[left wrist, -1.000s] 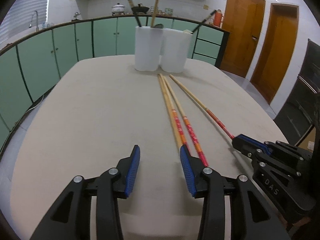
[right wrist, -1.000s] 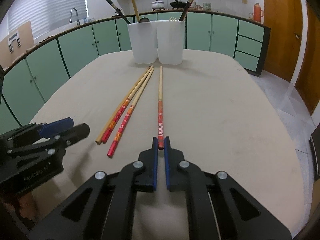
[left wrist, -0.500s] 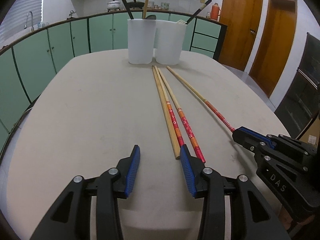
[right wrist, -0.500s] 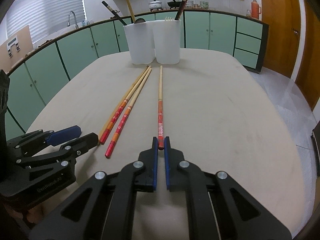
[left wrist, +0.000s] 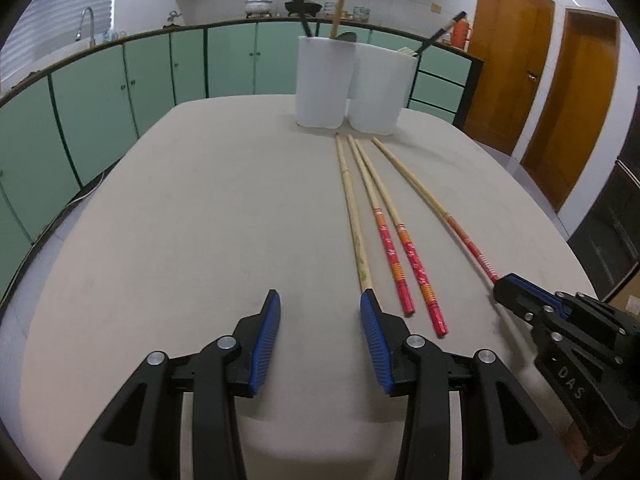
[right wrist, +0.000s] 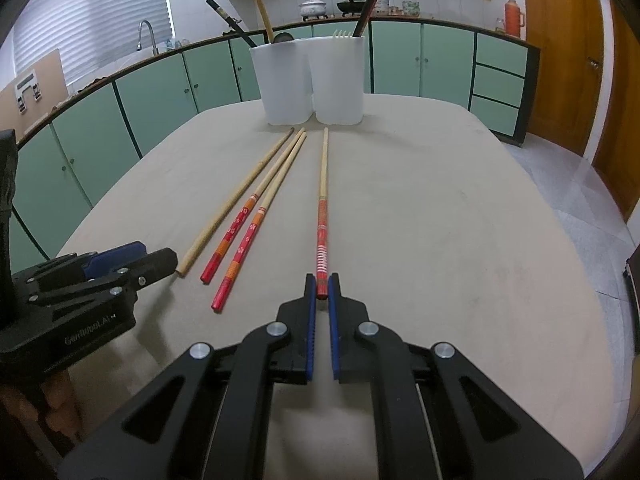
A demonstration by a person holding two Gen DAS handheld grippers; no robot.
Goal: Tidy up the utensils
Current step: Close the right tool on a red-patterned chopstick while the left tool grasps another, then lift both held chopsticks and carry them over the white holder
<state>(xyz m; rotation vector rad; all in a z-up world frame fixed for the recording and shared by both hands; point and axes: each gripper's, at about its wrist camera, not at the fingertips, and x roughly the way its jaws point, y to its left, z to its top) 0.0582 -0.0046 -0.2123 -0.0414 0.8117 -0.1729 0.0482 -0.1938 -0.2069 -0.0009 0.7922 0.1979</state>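
Note:
Several long chopsticks lie on the beige table, pointing at two white holders at the far side. My right gripper is shut on the red end of the right-hand red-handled chopstick, which also shows in the left wrist view. My left gripper is open and empty; its right finger touches the near end of the plain wooden chopstick. Two red-handled chopsticks lie between them.
The holders hold dark and wooden utensils. Green cabinets run behind and left of the table. Wooden doors stand at the right. The table edge curves away on the right.
My left gripper has drawn back and turned a little, so the chopstick ends sit farther ahead of its fingers. The right gripper stays shut on the same chopstick.

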